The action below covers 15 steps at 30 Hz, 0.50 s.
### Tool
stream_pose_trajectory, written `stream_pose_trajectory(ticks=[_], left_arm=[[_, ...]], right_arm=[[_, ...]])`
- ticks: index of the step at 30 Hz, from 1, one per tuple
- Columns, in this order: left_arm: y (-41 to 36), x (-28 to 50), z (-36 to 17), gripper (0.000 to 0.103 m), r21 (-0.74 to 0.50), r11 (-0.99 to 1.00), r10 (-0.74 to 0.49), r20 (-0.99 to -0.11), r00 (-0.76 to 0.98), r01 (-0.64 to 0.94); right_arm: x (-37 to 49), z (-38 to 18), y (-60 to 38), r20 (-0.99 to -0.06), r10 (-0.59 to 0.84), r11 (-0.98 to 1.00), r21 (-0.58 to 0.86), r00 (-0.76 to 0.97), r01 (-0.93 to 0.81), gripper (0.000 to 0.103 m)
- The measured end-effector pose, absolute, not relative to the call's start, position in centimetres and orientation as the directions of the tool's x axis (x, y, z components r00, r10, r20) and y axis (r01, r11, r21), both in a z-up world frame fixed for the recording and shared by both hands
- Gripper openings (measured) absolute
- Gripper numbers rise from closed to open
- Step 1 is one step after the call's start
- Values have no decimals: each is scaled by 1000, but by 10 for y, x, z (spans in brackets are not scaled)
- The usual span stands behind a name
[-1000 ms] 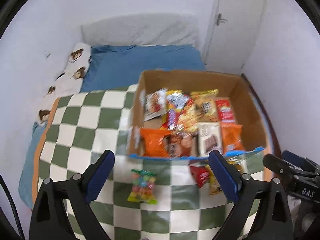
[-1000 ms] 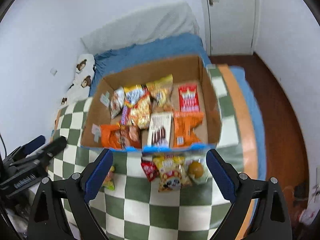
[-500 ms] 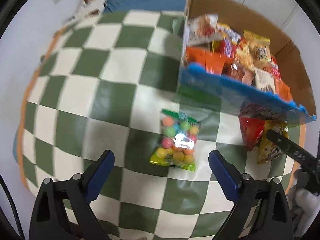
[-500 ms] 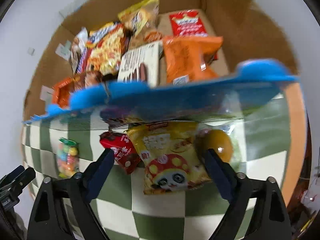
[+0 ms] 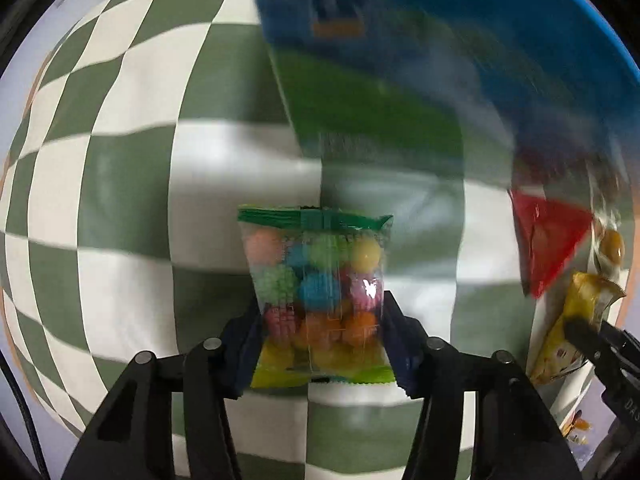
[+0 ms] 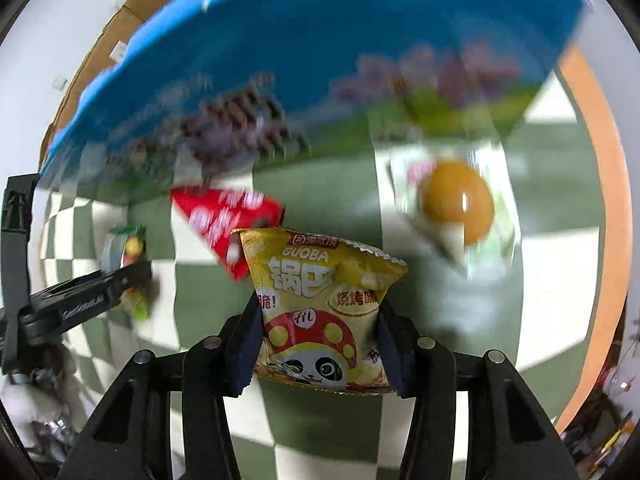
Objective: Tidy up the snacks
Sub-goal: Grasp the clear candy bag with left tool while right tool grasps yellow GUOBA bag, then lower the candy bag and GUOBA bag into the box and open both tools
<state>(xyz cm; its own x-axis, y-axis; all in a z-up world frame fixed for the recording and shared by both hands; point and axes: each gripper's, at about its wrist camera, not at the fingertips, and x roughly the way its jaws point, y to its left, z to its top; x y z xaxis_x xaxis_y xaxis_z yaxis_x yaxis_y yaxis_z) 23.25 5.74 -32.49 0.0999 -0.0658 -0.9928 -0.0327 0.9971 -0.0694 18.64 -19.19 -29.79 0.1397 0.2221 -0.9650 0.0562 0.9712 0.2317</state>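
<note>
A green-and-white checkered blanket (image 5: 120,208) bears the box (image 6: 320,40), candy bag (image 5: 320,300) and snack packets.

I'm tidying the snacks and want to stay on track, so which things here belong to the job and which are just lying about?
Part of the job:
- candy bag, between the left gripper pads
- yellow panda snack bag, in the right gripper
- red packet
- orange ball packet
- cardboard box

Just lying about:
- checkered blanket
</note>
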Motion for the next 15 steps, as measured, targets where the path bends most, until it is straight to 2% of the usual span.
stream_pose_trajectory(ticks=[7, 12, 15], left_arm=[[46, 155, -332, 51, -106, 994, -106, -994, 1, -10], [43, 137, -351, 52, -105, 994, -106, -993, -44, -11], [45, 139, -359, 52, -113, 992, -116, -992, -49, -47]], right_arm=[[123, -312, -195, -961, 275, 959, 277, 38, 60, 53], [89, -325, -191, -957, 290, 954, 288, -12, 78, 54], [87, -333, -192, -951, 310, 946, 306, -20, 111, 61]])
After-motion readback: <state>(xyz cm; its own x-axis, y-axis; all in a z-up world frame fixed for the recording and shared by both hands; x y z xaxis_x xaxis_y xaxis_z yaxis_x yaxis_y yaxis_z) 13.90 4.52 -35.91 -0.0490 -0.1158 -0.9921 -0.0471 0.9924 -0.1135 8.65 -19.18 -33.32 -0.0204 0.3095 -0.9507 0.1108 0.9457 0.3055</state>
